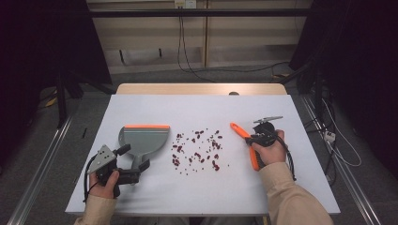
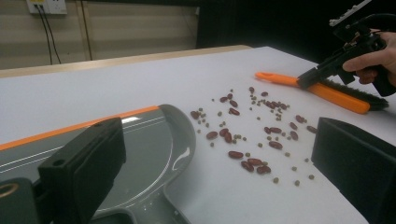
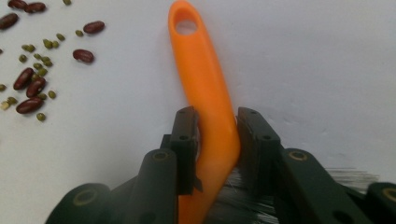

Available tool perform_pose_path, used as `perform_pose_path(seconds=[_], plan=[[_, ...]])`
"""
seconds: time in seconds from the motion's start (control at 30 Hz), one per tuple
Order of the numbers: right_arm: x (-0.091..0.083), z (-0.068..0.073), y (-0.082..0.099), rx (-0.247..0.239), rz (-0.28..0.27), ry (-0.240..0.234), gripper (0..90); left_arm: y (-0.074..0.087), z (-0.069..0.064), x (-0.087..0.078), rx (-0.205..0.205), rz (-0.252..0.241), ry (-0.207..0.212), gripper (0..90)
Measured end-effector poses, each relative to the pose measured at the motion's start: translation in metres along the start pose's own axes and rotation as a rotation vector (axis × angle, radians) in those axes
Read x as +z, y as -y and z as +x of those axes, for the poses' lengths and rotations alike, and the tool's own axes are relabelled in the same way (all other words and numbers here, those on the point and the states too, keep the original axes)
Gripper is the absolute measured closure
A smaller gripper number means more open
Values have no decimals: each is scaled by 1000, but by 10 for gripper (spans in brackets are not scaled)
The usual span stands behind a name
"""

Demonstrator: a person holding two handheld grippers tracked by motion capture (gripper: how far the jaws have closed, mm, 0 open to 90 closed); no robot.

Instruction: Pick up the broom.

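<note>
Your right hand-held gripper (image 3: 212, 135) pinches the brush (image 3: 205, 88) at its orange handle, flat on the bench (image 1: 155, 105) right of the beans (image 1: 197, 150), ready to sweep. Your left hand-held gripper (image 1: 133, 164), jaws spread, straddles the dustpan (image 1: 143, 139) handle to steady it, lip facing the beans.

Glossy grey plastic dustpan (image 2: 154, 154)

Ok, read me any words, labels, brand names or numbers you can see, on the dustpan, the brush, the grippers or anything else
None: no readable text anywhere.
Dustpan: plain grey with an orange edge, no label visible.
Brush: plain orange handle, no marking.
Left gripper and right gripper: black parts, no lettering visible.
Wall socket: too small and blurred to tell any print.
</note>
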State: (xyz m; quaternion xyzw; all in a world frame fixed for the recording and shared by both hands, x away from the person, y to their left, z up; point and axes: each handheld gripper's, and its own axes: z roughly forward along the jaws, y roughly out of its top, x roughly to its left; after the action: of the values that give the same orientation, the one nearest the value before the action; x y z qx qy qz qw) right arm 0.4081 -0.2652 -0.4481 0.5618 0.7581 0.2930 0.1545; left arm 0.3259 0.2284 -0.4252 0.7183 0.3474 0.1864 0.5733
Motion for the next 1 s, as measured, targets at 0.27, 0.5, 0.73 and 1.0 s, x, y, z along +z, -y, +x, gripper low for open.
perform_pose_path(seconds=[0.27,0.5,0.73,1.0], plan=[[-5,-1,-2,-43,-13,31,729,0,-1,-1,-2,1,-4,28],[-2,-2,-5,0,13,32,717,0,-1,1,2,6,1,28],[-7,-4,-4,77,-16,37,640,0,0,1,0,6,5,28],[-7,6,2,68,-2,68,631,0,1,1,4,9,4,28]])
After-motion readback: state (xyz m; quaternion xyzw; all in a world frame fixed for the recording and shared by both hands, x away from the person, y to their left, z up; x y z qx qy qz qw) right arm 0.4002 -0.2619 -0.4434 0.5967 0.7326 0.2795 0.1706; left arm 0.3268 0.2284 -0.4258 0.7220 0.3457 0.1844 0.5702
